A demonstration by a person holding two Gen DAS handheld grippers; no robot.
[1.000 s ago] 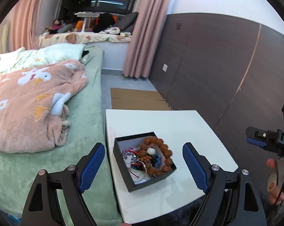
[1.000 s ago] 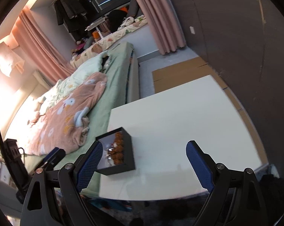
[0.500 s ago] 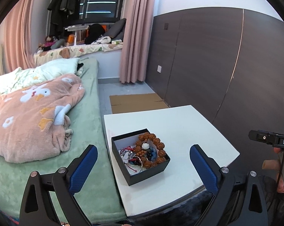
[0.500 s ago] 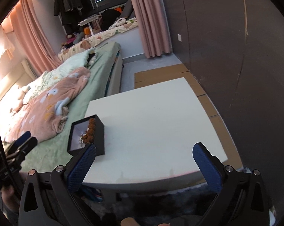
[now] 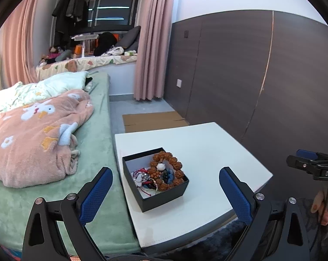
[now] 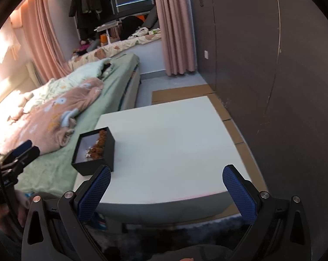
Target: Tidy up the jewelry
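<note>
Jewelry (image 5: 157, 175) fills an open black box (image 5: 164, 199) that sits at the left edge of a white table (image 5: 207, 143), the side that runs along the green bed (image 5: 98, 134). A large brown bead bracelet (image 5: 172, 169) leans against the box's right wall, with tangled chains beside it. To the right of the box the tabletop lies bare out to its far and right edges; flattened cardboard (image 5: 153, 119) lies on the floor beyond, and dark wall panels (image 5: 229, 76) close off the right side.

Both tools stand spread wide with nothing between their blue pads. The left gripper (image 5: 166, 192) frames the box from the near side without touching it. The right gripper (image 6: 166, 188) hangs over the table's near edge, the box just beyond its left finger.

Against a second ago, both sets of jaws stand wider, and in the right wrist view the box sits higher and farther off.
</note>
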